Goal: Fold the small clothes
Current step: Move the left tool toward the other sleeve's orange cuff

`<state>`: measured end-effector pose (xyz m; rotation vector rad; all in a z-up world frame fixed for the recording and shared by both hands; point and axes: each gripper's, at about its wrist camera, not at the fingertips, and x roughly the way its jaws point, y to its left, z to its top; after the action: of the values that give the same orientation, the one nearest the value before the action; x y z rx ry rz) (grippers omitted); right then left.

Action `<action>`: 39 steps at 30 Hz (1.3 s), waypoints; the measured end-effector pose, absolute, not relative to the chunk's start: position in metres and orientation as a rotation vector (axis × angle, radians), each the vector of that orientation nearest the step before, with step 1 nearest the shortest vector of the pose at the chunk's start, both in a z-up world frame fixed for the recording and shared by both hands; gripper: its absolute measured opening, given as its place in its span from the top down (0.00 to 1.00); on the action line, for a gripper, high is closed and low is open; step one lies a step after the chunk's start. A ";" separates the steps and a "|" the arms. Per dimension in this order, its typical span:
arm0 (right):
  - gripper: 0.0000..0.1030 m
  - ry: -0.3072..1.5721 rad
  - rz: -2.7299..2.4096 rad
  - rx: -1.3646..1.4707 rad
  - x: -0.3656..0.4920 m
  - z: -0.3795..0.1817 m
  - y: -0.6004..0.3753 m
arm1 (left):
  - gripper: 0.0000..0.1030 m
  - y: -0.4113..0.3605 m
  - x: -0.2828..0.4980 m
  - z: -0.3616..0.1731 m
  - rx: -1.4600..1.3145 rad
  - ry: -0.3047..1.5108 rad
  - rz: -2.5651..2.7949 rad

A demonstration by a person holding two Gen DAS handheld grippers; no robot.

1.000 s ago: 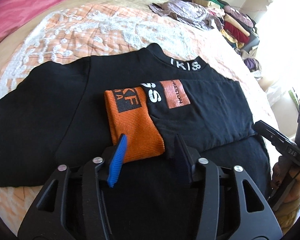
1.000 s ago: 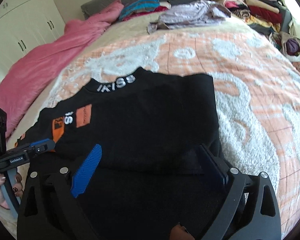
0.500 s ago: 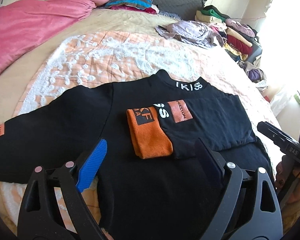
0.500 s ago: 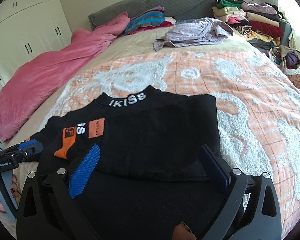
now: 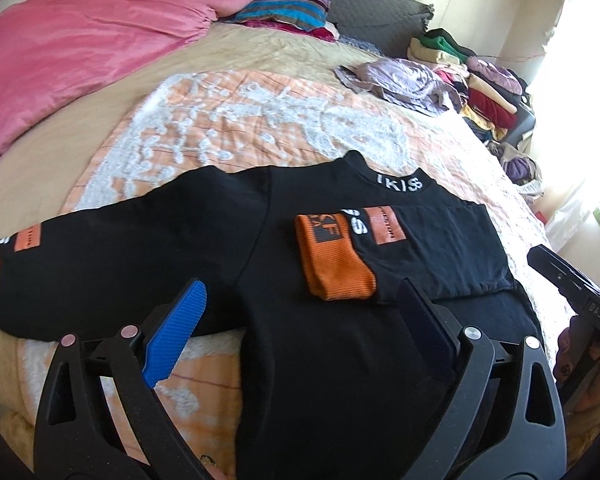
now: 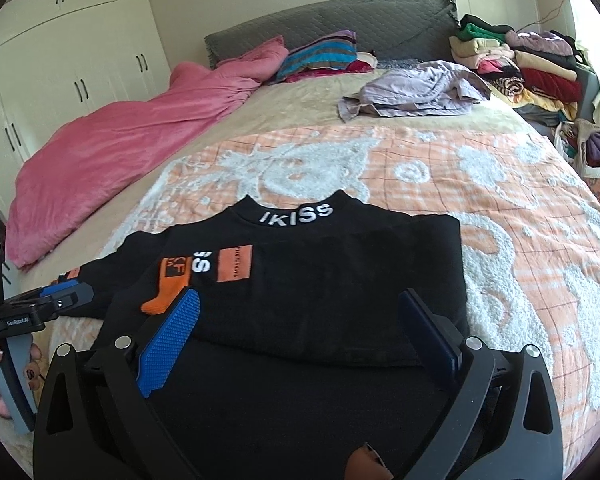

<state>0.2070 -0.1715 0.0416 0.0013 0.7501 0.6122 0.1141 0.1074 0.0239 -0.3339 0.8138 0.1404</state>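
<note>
A small black sweatshirt (image 5: 308, 360) with a white "IKISS" collar lies flat on the bed; it also shows in the right wrist view (image 6: 332, 280). Its right sleeve is folded across the chest, with the orange cuff (image 5: 334, 264) lying in the middle. Its left sleeve (image 5: 100, 256) lies spread out to the left, ending in an orange cuff at the frame edge. My left gripper (image 5: 300, 332) is open and empty, above the lower body of the shirt. My right gripper (image 6: 300, 332) is open and empty, above the shirt's hem on the right side.
The bed carries an orange and white patterned blanket (image 6: 520, 216). A pink duvet (image 6: 132, 148) lies at the far left. A crumpled lilac garment (image 6: 416, 88) and stacks of folded clothes (image 6: 528, 64) sit at the far right. White wardrobes (image 6: 60, 60) stand left.
My left gripper opened and let go of the orange cuff on the shirt's chest. Both grippers drew back and up from the shirt, so more of the bed shows.
</note>
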 end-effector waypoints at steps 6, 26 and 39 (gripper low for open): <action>0.04 0.742 0.664 -0.004 0.198 0.046 -0.155 | 0.13 0.120 0.103 0.026 -0.349 0.800 0.162; 0.04 0.713 0.758 -0.066 0.164 0.063 -0.088 | 0.09 0.176 0.061 0.018 -0.420 0.790 0.283; 0.04 0.731 0.850 -0.104 0.141 0.062 -0.025 | 0.09 0.218 0.038 0.012 -0.486 0.781 0.358</action>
<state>0.1410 -0.0245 0.0623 -0.1040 0.7305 0.8500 0.0383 0.2183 0.0116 -0.4856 0.7812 0.3581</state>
